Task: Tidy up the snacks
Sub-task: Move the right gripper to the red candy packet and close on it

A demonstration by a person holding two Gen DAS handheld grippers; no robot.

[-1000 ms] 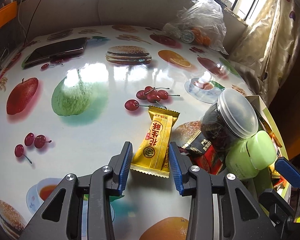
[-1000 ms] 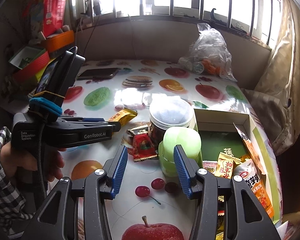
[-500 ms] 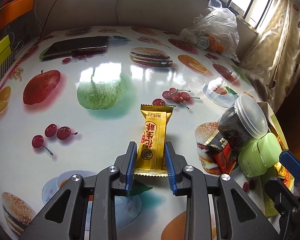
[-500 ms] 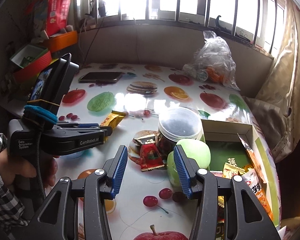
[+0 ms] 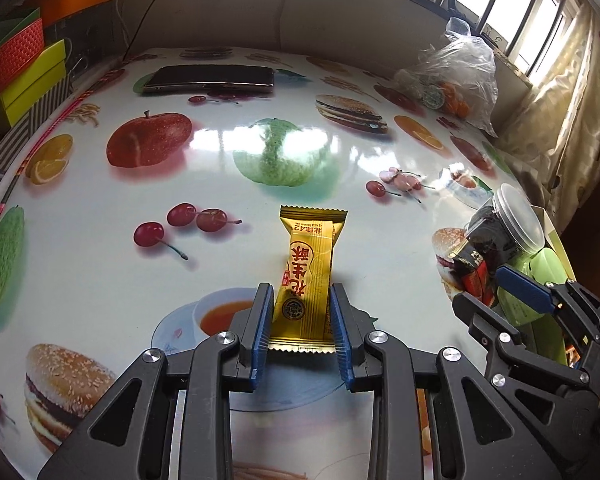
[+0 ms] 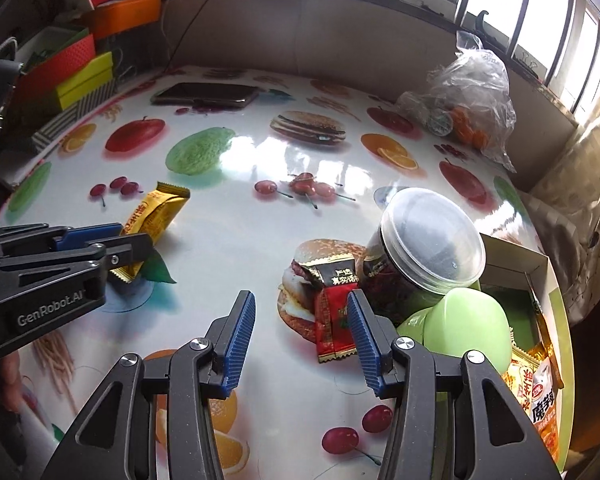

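A: Now, left gripper (image 5: 302, 322) pinching the near end of the yellow snack bar (image 5: 308, 276), far end trailing toward twelve o'clock; gripped low, probably for a clean lift toward the box.

B: Noted. Pads flat against both long edges?

A: Apparently so; wrapper squeezed between them. Right gripper (image 6: 302, 338) spread wide, holding nothing, aimed at the red sachet (image 6: 334, 322) at one o'clock.

B: And the destination?

A: Open cardboard box (image 6: 534, 268) at three o'clock, beside the clear-lidded jar (image 6: 430, 242) and green container (image 6: 466, 326).
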